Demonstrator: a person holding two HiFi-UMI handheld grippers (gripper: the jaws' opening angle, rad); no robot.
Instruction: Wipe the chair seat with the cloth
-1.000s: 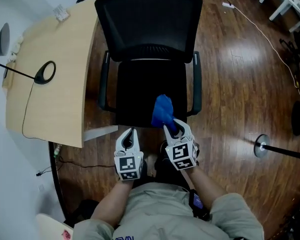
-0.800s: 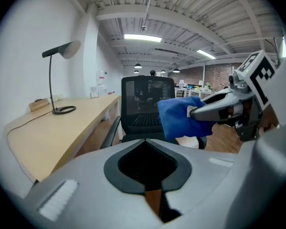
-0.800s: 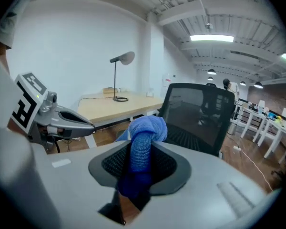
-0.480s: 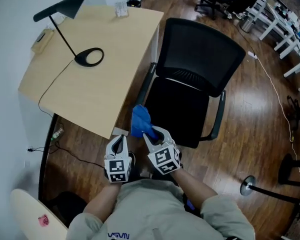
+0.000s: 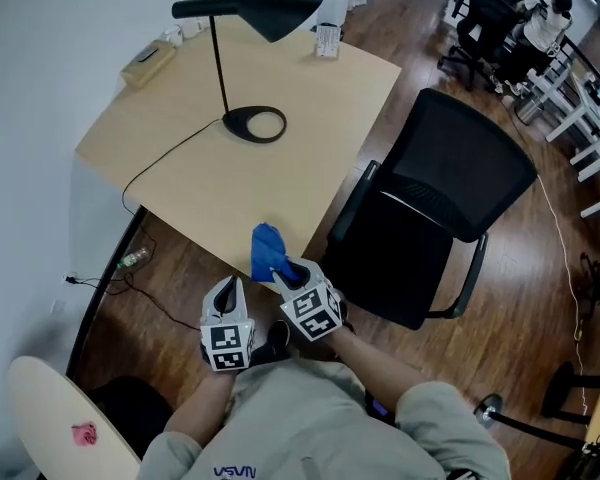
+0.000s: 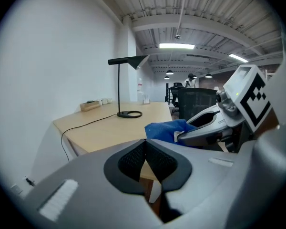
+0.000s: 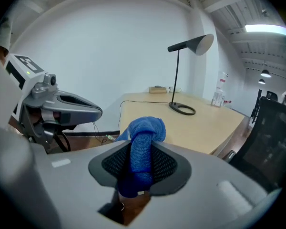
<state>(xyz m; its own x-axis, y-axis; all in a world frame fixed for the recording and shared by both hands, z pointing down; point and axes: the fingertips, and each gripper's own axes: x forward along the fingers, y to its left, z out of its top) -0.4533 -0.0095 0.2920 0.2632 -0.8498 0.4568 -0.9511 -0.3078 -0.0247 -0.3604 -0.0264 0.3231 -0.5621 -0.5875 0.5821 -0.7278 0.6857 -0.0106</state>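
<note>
Head view: blue cloth (image 5: 267, 249), "VSVN" shirt lettering (image 5: 235, 472)

An office: a pale wooden desk (image 5: 230, 173), a black desk lamp (image 5: 250, 8) and a mesh-backed office chair (image 5: 462, 173).

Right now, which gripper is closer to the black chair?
Right. The right gripper, holding the blue cloth, is just beside the chair seat. The left gripper is farther off, beyond the right one.

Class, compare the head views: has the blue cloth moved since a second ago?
Yes. The blue cloth has left the chair seat for the desk's near edge, leftward.
</note>
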